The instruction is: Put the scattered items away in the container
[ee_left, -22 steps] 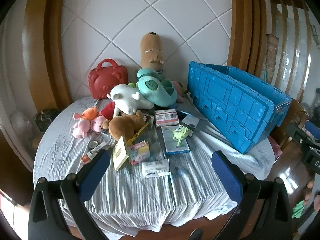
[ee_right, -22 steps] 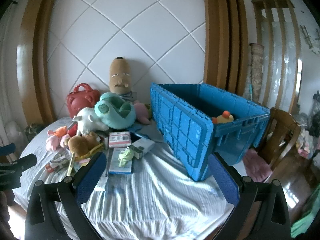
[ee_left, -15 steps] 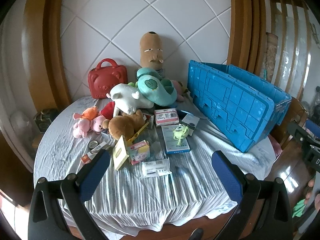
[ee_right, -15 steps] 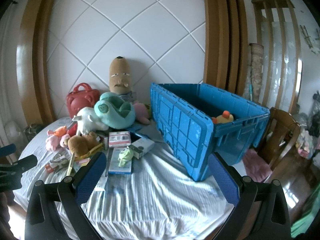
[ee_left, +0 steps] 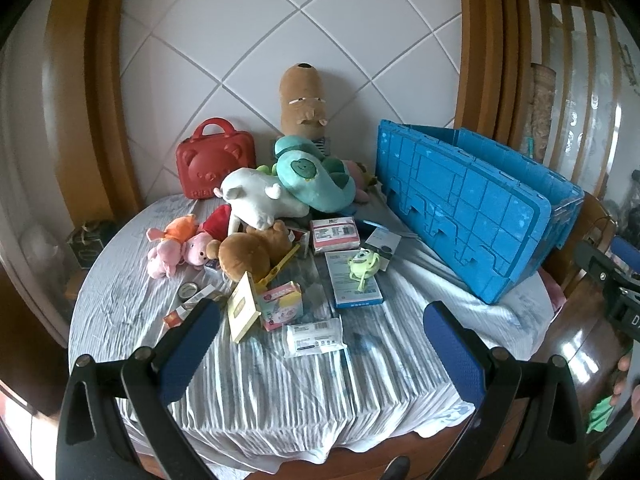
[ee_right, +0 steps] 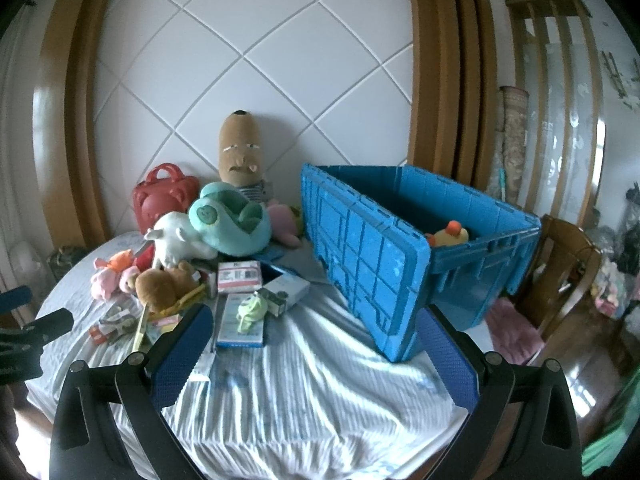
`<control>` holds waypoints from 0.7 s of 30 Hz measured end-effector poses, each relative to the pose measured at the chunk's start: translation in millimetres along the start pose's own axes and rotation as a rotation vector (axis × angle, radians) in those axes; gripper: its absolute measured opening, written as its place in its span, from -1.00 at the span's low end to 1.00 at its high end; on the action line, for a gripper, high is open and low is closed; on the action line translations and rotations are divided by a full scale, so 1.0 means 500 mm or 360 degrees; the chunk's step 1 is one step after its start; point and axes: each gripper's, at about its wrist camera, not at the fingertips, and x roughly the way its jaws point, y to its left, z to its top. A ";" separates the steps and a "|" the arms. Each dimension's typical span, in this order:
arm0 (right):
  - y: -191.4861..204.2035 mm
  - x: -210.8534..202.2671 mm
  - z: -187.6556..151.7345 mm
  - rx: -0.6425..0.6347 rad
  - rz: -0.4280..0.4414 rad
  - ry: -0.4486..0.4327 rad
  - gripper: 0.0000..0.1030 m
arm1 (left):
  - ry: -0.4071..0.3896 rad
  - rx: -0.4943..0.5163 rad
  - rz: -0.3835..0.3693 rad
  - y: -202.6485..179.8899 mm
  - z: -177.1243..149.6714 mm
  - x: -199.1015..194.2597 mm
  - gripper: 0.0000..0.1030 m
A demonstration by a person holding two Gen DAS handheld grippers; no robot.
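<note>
A blue crate point(ee_left: 472, 204) stands open on the right of the round table; in the right wrist view point(ee_right: 400, 248) a yellow plush point(ee_right: 448, 236) lies inside. Scattered left of it are plush toys: a teal one point(ee_left: 316, 176), a white one point(ee_left: 260, 196), a brown bear point(ee_left: 252, 252), pink ones point(ee_left: 172, 252), plus small boxes point(ee_left: 334, 234), a blue box with a green monster toy point(ee_left: 362, 266) and a white packet point(ee_left: 314, 336). My left gripper point(ee_left: 320, 344) is open and empty above the table's near edge. My right gripper point(ee_right: 312, 352) is open and empty, nearer the crate.
A red bear case point(ee_left: 216, 164) and a tall brown plush point(ee_left: 304, 100) stand at the back by the tiled wall. A striped cloth point(ee_left: 280, 380) covers the table. A wooden chair point(ee_right: 568, 272) stands right of the crate.
</note>
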 end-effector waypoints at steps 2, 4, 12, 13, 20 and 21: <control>0.000 0.001 -0.002 -0.0003 0.0001 0.0002 0.99 | -0.0002 0.0000 -0.0001 0.003 -0.001 0.001 1.00; 0.003 0.002 -0.003 -0.0006 0.0001 0.0004 1.00 | -0.0003 0.0003 -0.0003 0.004 -0.002 0.002 1.00; 0.011 0.011 -0.006 -0.0011 0.0000 0.0019 0.99 | 0.0006 0.0001 -0.0014 0.013 -0.006 0.012 1.00; 0.012 0.013 -0.006 -0.0011 0.0001 0.0021 0.99 | 0.0007 0.0000 -0.0018 0.015 -0.007 0.014 1.00; 0.025 0.034 -0.007 -0.0028 0.0015 0.0049 0.99 | 0.0051 -0.0049 -0.0019 0.043 -0.012 0.035 1.00; 0.027 0.037 -0.007 -0.0031 0.0018 0.0055 0.99 | 0.0055 -0.0052 -0.0014 0.046 -0.012 0.038 1.00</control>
